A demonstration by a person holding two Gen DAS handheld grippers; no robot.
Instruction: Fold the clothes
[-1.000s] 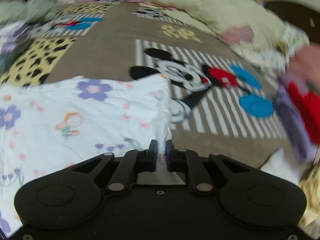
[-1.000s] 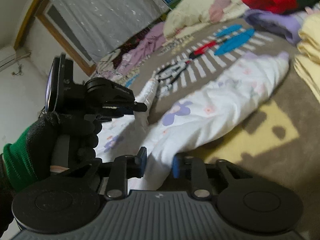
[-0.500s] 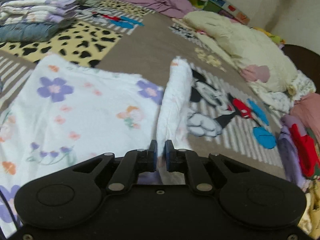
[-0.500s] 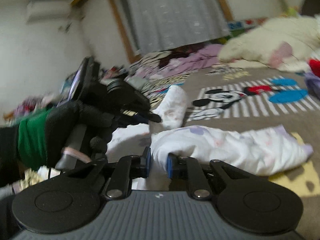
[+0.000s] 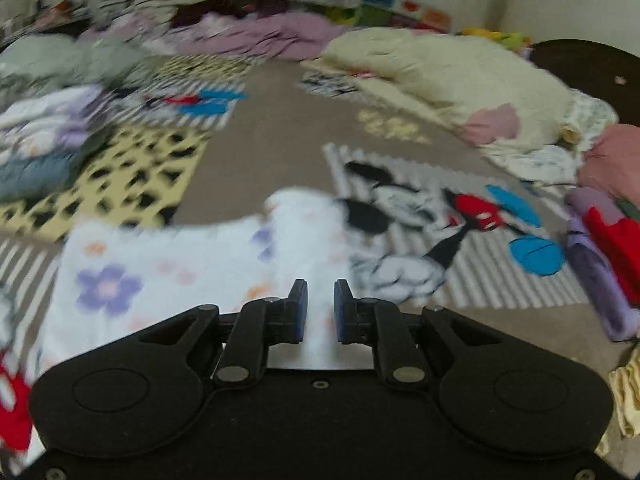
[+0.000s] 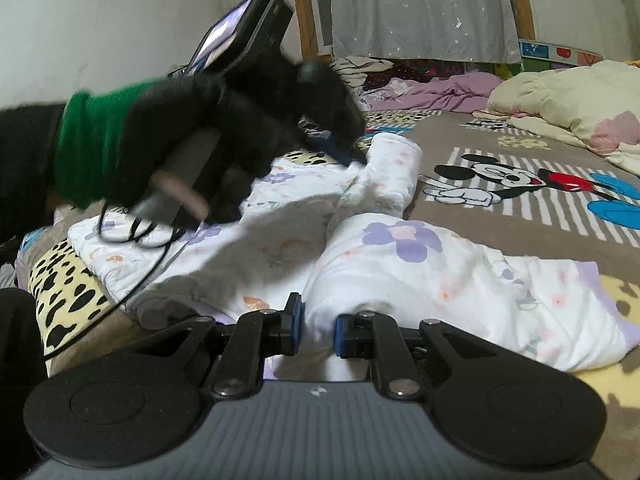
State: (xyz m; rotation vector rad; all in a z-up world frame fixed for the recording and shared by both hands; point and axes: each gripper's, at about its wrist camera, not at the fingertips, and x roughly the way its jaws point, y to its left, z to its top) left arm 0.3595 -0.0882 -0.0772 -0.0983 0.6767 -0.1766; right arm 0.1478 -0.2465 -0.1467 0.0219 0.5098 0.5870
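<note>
A white garment with purple flowers (image 5: 168, 272) lies on the Mickey Mouse blanket (image 5: 420, 208). My left gripper (image 5: 319, 304) has its jaws slightly apart, with white cloth in the gap; whether it grips is unclear in the blurred left wrist view. In the right wrist view the left gripper (image 6: 340, 148) touches the raised sleeve end of the garment (image 6: 392, 168). My right gripper (image 6: 317, 330) is shut on a bunched fold of the garment (image 6: 400, 264) near the camera.
Cream bedding (image 5: 448, 76) and a pile of red and purple clothes (image 5: 600, 248) lie at the right. Folded clothes (image 5: 44, 148) are stacked at the left. Purple clothes (image 6: 436, 92) and a curtain (image 6: 420, 8) are at the back.
My left gripper's jaws have opened a little and the sleeve it held up has dropped lower. My right gripper stays shut on the garment, and the fold now lies across the garment.
</note>
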